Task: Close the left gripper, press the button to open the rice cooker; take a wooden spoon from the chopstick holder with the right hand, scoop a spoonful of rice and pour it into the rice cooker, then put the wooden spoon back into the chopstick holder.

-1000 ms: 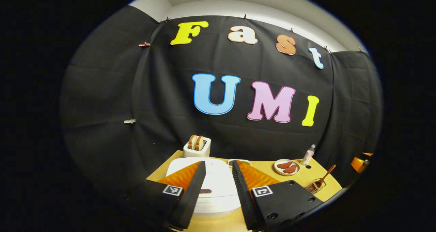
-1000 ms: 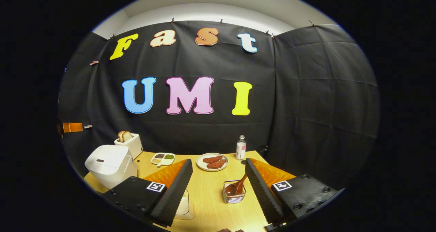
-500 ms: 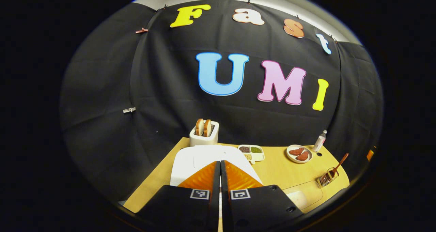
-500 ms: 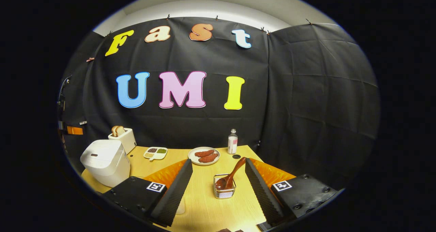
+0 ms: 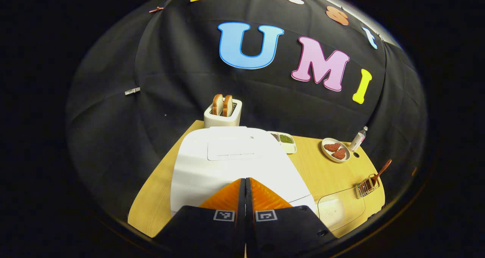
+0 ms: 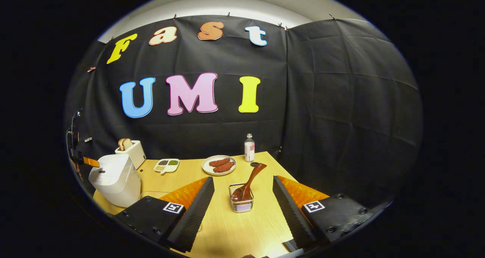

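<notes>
Our left gripper (image 5: pixel 245 180) has its fingers pressed flat together with nothing between them, and its tip sits over the near front edge of the white rice cooker (image 5: pixel 231 163), whose lid is down; the button is hidden beneath the fingers, so we cannot tell whether we touch it. We judge the cooker rigid and heavy enough to stay put under a firm downward push. Our right gripper (image 6: pixel 242 197) stands wide open and empty, the wire chopstick holder (image 6: pixel 241 203) just ahead between its fingers. The wooden spoon (image 6: pixel 248 182) leans up and away out of it; it looks light, stiff and smooth, best pinched on the upper handle.
</notes>
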Available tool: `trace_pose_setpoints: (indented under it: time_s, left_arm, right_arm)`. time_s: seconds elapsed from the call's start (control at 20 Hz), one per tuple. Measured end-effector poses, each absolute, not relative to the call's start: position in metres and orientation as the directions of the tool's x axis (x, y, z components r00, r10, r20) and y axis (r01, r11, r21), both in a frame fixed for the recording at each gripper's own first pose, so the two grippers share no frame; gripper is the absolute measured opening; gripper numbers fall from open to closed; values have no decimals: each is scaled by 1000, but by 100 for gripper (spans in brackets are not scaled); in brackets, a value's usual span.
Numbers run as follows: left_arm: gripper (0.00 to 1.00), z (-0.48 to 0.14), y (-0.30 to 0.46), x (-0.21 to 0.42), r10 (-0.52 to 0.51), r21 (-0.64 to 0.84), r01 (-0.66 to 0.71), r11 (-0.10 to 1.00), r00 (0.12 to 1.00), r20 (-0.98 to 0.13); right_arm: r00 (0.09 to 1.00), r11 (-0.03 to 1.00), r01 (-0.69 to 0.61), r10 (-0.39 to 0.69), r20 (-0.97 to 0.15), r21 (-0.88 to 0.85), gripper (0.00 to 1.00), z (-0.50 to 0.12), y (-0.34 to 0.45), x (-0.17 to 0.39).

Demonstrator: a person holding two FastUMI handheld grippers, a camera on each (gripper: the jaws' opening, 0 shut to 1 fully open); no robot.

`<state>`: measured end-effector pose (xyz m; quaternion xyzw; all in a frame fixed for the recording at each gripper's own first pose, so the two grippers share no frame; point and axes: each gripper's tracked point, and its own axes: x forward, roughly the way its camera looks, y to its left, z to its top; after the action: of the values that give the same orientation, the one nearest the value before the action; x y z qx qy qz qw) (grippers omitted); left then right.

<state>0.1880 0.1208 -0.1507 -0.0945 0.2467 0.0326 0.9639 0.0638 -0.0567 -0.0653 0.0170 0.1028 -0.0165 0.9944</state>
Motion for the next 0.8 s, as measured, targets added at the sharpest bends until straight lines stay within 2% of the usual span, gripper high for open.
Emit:
trace_pose_setpoints:
  time_s: [0.35,0.4,0.45,0.5,0.55,0.8]
  left_arm:
    - [6,-165,114,192,26,-147,-116,982,862,-505]
    - [10,-165,114,191,29,-159,-126,979,864,-503]
    - [6,-166,114,191,29,-173,-132,976,865,-500]
    - [10,-168,113,190,27,-188,-137,973,868,-496]
    - [7,-169,113,191,24,-202,-141,969,869,-494]
    - [7,-169,114,191,29,-206,-151,967,865,-500]
  right_arm:
    - [974,996,91,-84,-210,23,98,-68,-76,58]
    - [975,995,92,-85,-206,25,98,-68,-76,58]
    - [975,995,91,-84,-206,28,98,-68,-75,59]
    - [975,996,88,-79,-208,32,98,-69,-74,59]
    - [974,996,83,-74,-212,35,98,-71,-72,58]
    - [977,998,59,-51,-208,35,98,-70,-67,58]
